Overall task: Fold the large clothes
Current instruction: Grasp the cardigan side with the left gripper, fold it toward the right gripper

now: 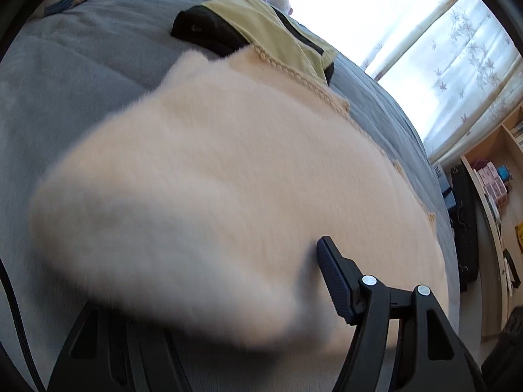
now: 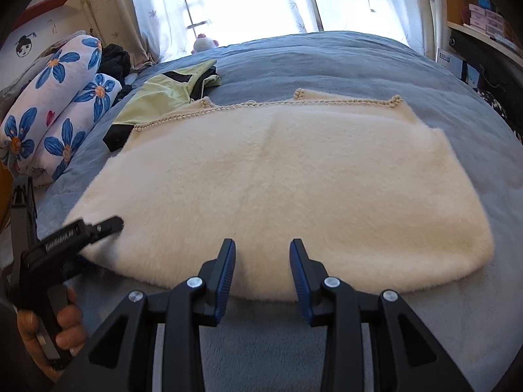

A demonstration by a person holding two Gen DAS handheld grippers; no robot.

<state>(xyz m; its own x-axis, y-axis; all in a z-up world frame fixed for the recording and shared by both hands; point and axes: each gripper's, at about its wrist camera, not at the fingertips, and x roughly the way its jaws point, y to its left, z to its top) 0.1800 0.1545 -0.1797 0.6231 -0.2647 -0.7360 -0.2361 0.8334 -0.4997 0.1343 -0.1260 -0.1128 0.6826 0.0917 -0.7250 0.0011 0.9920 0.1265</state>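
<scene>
Now we have the cream fleece garment (image 2: 281,176) lying flat across the middle of the right wrist frame, on the grey-blue bed (image 2: 327,62), its braided trim edge toward the top and its near hem just beyond our right hand-held gripper (image 2: 262,254). That gripper's jaws stand partly apart, nothing between them, hovering over the hem at lower centre. At lower left of that frame our left hand-held gripper (image 2: 111,223) reaches over the garment's left corner; in the left wrist view one finger (image 1: 330,274) shows at lower right against the fleece, while a blurred fold of pile covers the other, so we cannot tell whether the corner is caught or the jaws merely straddle it. A yellow-green and black garment (image 2: 163,93) lies just beyond the trim at upper left, its edge apparently tucked under the fleece.

We judge this the start of a fold: taking hold of the near edge. Next, both grippers likely need to close on the hem at matching points and carry it evenly toward the trim.
</scene>
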